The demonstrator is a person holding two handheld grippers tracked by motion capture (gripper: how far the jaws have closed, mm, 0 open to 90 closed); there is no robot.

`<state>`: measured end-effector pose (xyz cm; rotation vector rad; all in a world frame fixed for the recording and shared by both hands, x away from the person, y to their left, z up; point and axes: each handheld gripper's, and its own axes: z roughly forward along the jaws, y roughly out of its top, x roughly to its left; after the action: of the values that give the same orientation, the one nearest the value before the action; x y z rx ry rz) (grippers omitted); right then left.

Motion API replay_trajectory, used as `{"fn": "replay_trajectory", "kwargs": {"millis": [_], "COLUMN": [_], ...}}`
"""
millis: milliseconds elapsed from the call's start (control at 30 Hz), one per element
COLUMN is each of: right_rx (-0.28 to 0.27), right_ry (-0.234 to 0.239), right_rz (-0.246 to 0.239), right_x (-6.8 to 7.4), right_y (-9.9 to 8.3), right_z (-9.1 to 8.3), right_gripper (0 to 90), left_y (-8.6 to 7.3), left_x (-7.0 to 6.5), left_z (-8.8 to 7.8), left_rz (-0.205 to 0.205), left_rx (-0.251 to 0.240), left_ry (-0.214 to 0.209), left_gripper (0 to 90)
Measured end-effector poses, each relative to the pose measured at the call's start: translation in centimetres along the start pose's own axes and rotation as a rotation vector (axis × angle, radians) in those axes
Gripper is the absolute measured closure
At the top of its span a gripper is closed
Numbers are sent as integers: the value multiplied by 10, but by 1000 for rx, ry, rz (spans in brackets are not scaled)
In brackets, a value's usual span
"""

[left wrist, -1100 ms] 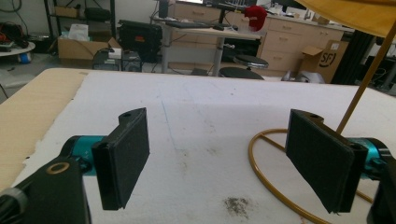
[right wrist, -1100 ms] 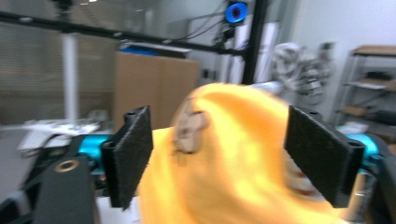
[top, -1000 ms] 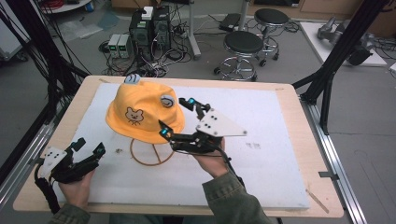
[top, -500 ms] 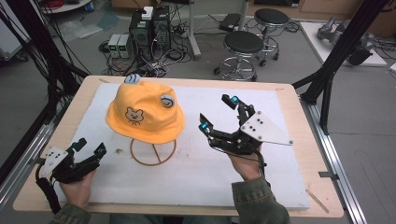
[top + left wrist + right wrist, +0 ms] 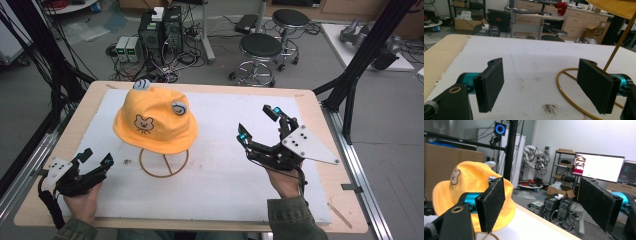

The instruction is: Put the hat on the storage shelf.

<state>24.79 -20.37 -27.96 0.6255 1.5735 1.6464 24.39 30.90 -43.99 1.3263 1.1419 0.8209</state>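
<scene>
Since the earlier frame our right gripper (image 5: 259, 124) has drawn away from the yellow hat (image 5: 155, 120) toward the table's right side, jaws spread and empty; left gripper (image 5: 96, 156) parked, also spread; hat sits on its wire stand (image 5: 164, 162), well left of the right gripper; we judge any re-approach should come level at the brim, avoiding the stand.

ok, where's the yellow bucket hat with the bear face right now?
In the high view the yellow bucket hat sits on its gold wire stand, left of centre on the white mat, apart from both open grippers.
</scene>
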Motion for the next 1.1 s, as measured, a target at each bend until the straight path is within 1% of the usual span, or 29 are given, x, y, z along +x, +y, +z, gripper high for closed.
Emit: {"fn": "replay_trajectory", "kwargs": {"millis": [233, 333, 433, 567, 633, 767, 800, 867, 967, 1100], "right_rx": [7, 0, -5, -21, -18, -30, -30, -26, -14, -7], "right_ry": [-43, -66, -91, -133, -156, -238, -249, -276, -305, -368], "right_rz": [10, 11, 34, 82, 93, 103, 110, 129, 146, 166], "right_x": [-10, -16, -22, -30, -34, -40, -41, -45, -49, -50], "right_y": [-5, -8, -12, -19, -23, -35, -37, -45, -55, -74], "right_z": [-17, -24, -31, -43, -48, -56, -57, -58, -59, -60], "right_gripper": [207, 206, 205, 203, 202, 203, 203, 201, 200, 200], "left_y": [0, 0, 0, -1, -1, 0, 0, 0, -1, -1], "left_x": [1, 1, 1, 0, 0, 1, 1, 1, 2, 2], "left_z": [-1, -1, -1, -1, -1, -1, -2, -2, -2, -2], "left_rz": [-4, -8, -10, -9, -8, -7, -9, -10, -11, -13], "left_rx": [-2, -3, -2, 1, 0, -1, -1, 0, 1, 2], "left_ry": [6, 8, 7, 5, 4, 7, 7, 9, 10, 13], "left_gripper": [223, 222, 223, 222, 222, 223, 222, 223, 223, 223]}}
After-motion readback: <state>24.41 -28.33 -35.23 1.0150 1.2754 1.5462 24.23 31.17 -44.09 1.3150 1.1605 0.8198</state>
